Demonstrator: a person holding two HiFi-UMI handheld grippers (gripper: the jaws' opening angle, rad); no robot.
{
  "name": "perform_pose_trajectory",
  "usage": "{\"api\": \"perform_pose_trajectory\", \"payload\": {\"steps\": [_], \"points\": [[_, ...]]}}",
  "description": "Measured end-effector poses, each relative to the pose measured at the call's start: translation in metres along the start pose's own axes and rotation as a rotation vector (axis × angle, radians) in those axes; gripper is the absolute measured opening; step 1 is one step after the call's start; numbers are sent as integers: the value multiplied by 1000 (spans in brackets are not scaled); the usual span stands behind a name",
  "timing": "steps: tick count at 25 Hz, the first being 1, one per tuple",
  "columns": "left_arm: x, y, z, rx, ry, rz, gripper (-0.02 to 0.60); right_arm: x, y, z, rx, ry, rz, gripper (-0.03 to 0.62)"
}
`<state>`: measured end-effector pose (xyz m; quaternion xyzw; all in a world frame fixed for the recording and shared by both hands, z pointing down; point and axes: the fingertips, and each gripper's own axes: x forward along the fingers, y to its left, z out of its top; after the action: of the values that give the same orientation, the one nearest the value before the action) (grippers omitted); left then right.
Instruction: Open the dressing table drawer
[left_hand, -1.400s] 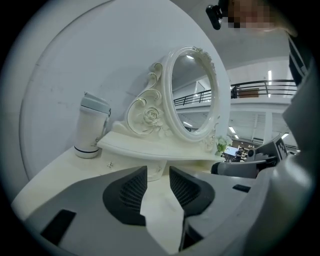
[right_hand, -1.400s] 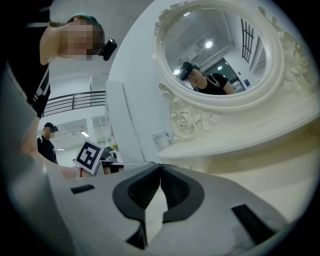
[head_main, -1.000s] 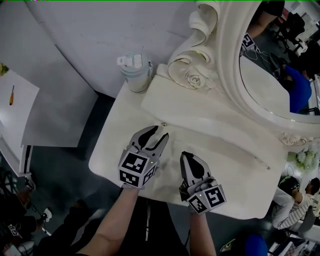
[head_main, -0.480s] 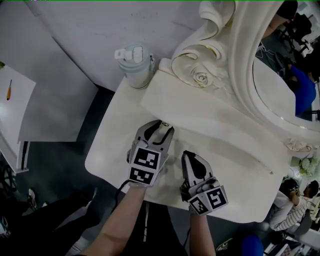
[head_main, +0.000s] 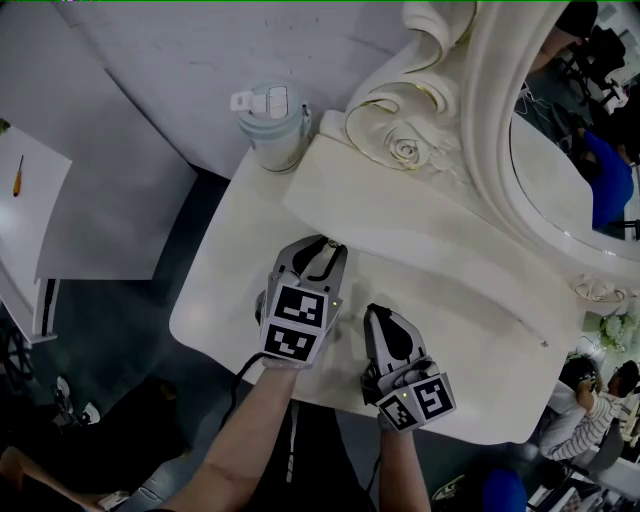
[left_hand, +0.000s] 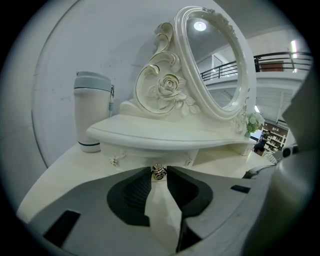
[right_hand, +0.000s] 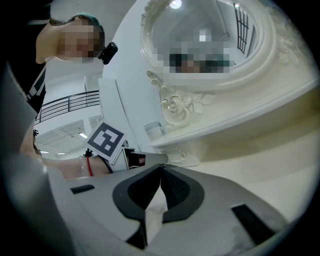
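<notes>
Gold drawer knob (left_hand: 158, 172) on the dressing table drawer (left_hand: 145, 154) front, under shelf (left_hand: 165, 134), sitting between left gripper (head_main: 322, 247) fingers (left_hand: 131, 195). Closing on it, tips touching both sides. Right gripper (right_hand: 160, 166) fingers together, empty, low over tabletop (head_main: 225, 300) just beside left.

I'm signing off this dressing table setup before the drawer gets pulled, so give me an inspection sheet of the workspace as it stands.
Surface: white table top, curved front edge.
Job's things: drawer under the raised shelf, looks shut; its gold knob sits between the left gripper's jaw tips.
Clutter: pale lidded cup at the back left corner.
Grippers: left gripper closing on the knob; right gripper shut, empty, over the table top.
Cables: dark cable trailing below the left gripper.
Surroundings: oval mirror behind; screwdriver on a side table at left; seated person at right.
</notes>
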<state>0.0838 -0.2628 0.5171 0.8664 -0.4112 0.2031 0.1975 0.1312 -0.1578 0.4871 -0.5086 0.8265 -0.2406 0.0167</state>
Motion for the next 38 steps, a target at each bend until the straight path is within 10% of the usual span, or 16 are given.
{"api": "perform_pose_trajectory", "payload": {"steps": [38], "points": [[-42,-11,-31,15,70,-61,103,-29,36,-13,28,-33,5,6]]}}
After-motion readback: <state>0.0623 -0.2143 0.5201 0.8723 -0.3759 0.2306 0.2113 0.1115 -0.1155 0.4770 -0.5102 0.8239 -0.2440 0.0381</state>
